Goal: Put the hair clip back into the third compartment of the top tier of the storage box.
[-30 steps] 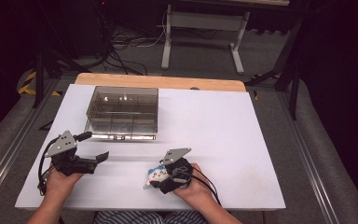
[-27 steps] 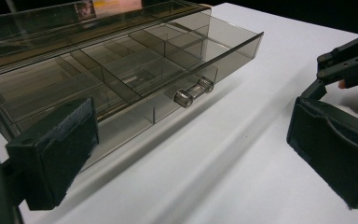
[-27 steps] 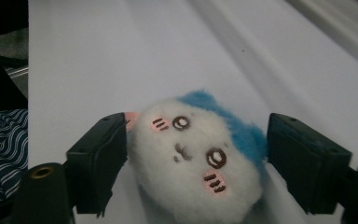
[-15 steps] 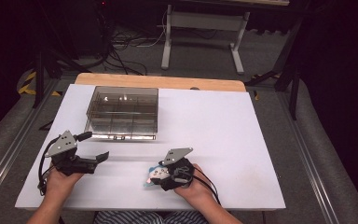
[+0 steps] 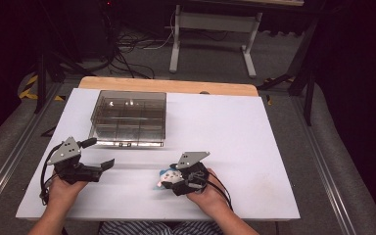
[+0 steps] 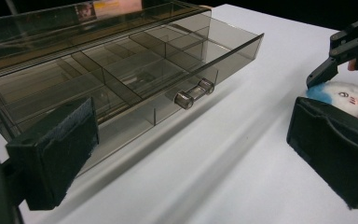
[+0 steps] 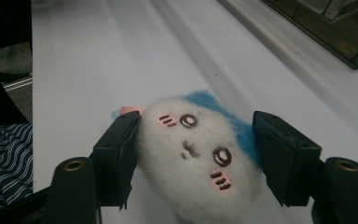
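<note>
My right gripper (image 7: 193,154) clamps the white plush toy (image 7: 196,154), blue patch at its back, near the table's (image 5: 254,147) front edge; jaws have just been closing, pads now pressed on both its sides. My left gripper (image 6: 186,154) hangs w/ jaws wide, nothing between them, just in front of the smoky plastic drawer box (image 5: 127,117). Bare white top runs free to the right & rear. Toy's underside is hidden; box's far end is cut off in the left gripper view.
</note>
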`<state>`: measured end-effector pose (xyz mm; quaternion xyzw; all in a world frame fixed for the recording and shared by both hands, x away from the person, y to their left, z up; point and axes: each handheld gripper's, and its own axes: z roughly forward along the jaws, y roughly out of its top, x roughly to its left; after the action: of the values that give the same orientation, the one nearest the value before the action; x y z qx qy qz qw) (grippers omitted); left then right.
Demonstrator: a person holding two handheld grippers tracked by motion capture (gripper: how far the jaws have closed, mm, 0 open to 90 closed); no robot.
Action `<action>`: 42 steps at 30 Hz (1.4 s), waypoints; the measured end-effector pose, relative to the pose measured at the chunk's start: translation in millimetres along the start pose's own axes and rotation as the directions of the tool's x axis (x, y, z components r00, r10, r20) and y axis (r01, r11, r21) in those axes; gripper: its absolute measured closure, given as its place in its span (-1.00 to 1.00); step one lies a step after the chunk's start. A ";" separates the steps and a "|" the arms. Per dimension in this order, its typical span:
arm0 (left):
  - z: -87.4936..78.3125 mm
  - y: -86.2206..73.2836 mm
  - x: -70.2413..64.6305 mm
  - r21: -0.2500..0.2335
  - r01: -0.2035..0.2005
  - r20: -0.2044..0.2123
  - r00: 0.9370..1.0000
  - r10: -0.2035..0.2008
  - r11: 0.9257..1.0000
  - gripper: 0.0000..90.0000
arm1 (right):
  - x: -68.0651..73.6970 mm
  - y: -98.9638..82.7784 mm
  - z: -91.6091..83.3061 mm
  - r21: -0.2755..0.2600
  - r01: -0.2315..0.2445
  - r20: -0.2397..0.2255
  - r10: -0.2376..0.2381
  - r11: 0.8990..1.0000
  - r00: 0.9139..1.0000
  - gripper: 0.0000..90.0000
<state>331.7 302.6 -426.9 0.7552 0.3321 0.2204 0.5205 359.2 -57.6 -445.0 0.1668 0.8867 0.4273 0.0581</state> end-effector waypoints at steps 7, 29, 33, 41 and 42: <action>-0.1 0.2 0.1 -0.006 0.004 0.000 1.000 -0.004 1.000 -0.92 | -4.6 5.7 -8.0 -0.025 0.011 0.017 -0.011 1.000 1.000 -0.23; -1.6 0.1 2.5 -0.009 0.000 -0.004 1.000 0.000 1.000 -0.92 | -21.6 34.2 -32.7 -0.067 0.038 0.074 -0.033 0.997 0.997 -0.23; -1.9 -0.1 2.7 -0.013 0.010 0.000 1.000 -0.010 1.000 -0.92 | -26.1 39.7 -34.9 -0.074 0.043 0.087 -0.037 0.996 0.996 -0.23; -2.7 0.0 2.9 -0.014 0.009 -0.002 1.000 -0.009 1.000 -0.92 | -34.3 46.8 -38.1 -0.096 0.042 0.105 -0.032 0.994 0.994 -0.23; -2.5 0.0 2.9 -0.014 0.007 -0.003 1.000 -0.007 1.000 -0.92 | -34.3 46.8 -38.1 -0.096 0.042 0.105 -0.032 0.994 0.994 -0.23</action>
<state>331.9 306.4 -426.0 0.7499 0.3340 0.2221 0.5261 393.5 -70.5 -386.1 0.1691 0.8633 0.4600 0.1200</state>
